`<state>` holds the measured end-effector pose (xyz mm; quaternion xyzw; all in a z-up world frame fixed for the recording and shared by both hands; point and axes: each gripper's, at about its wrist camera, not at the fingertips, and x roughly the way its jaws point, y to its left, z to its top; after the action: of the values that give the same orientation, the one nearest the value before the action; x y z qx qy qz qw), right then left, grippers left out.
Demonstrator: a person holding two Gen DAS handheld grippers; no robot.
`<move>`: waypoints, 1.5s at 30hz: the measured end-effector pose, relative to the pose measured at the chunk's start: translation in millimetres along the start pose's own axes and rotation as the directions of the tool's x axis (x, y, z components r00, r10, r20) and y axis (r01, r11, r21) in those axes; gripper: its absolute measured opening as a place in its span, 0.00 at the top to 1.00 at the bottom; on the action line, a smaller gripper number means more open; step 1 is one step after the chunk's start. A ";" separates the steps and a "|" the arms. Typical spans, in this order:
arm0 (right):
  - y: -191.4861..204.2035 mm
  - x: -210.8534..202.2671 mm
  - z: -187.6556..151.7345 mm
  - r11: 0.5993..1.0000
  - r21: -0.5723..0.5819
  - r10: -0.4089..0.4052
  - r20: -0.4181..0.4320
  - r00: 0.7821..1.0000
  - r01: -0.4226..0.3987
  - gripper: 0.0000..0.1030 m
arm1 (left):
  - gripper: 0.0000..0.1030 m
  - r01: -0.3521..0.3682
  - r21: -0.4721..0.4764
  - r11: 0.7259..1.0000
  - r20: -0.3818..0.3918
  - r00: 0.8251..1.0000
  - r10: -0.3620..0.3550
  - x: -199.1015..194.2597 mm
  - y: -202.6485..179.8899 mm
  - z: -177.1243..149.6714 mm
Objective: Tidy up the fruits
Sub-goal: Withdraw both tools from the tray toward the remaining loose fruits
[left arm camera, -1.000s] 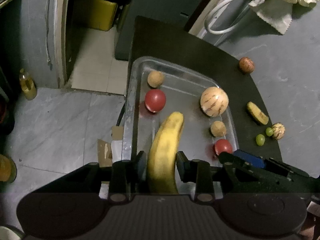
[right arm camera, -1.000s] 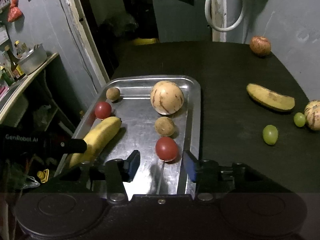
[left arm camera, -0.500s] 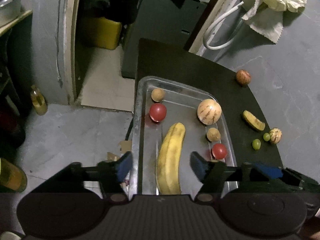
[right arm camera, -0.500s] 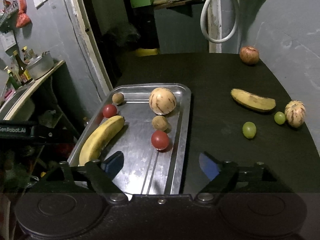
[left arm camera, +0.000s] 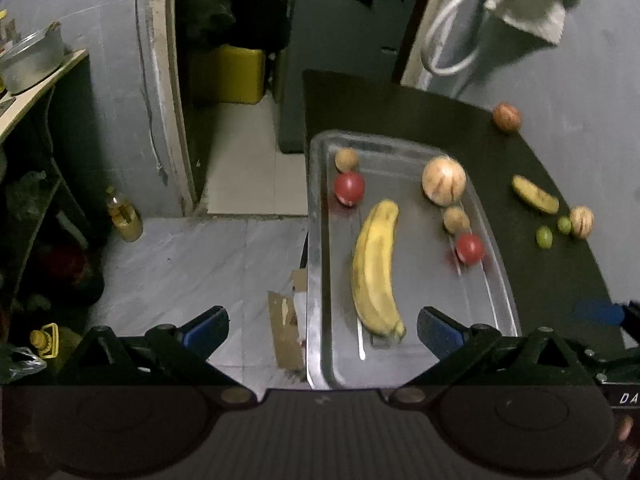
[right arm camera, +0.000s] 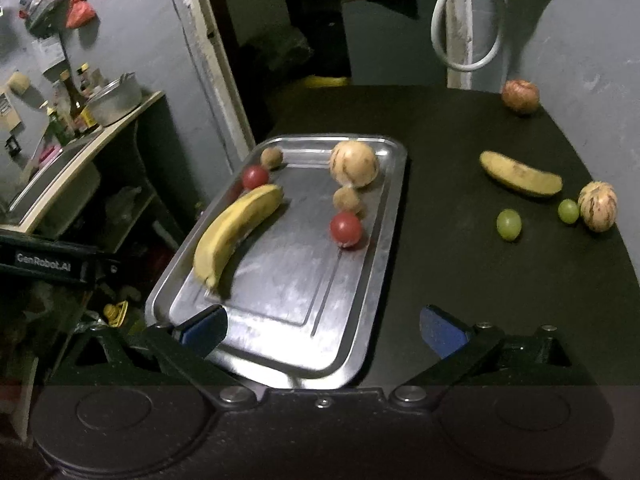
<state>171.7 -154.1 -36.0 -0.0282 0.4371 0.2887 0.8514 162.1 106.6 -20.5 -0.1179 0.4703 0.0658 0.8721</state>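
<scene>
Left gripper: jaws have just been opening, now spread wide and empty; the banana lies free just ahead of them.
Right gripper: jaws likewise just opened, wide and empty; the tray corner sits under its left finger.
Tray, just ahead: banana, two tomatoes, a striped melon and two small brown fruits are in.
Counter, ahead-right: green grape is nearest, so I'd take it first.
Beyond it: second banana, another grape, small melon, and farthest the apple.
Tip: round fruit probably rolls, so straddle it squarely and close gently.
</scene>
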 end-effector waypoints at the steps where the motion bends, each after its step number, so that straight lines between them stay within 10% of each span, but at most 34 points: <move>1: -1.1 -0.9 -1.7 1.000 0.002 0.002 -0.008 1.000 -0.002 0.01 | 0.01 -0.005 0.012 1.000 -0.008 1.000 0.005 -1.1 -2.1 -2.6; 22: -58.3 -18.7 -35.8 0.976 0.164 -0.137 -0.064 0.989 0.145 0.01 | 0.01 -0.009 0.181 0.983 -0.090 0.996 0.025 2.2 -59.1 -20.2; 45: -84.1 -69.7 -63.9 0.736 0.475 -0.560 0.026 0.828 0.482 0.01 | 0.01 0.156 0.443 0.883 -0.134 0.985 -0.107 20.7 -129.2 0.7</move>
<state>137.1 -275.8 -39.6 0.0718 0.3927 -0.0698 0.9142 203.2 -17.6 -18.8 0.0531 0.5091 -0.1109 0.8519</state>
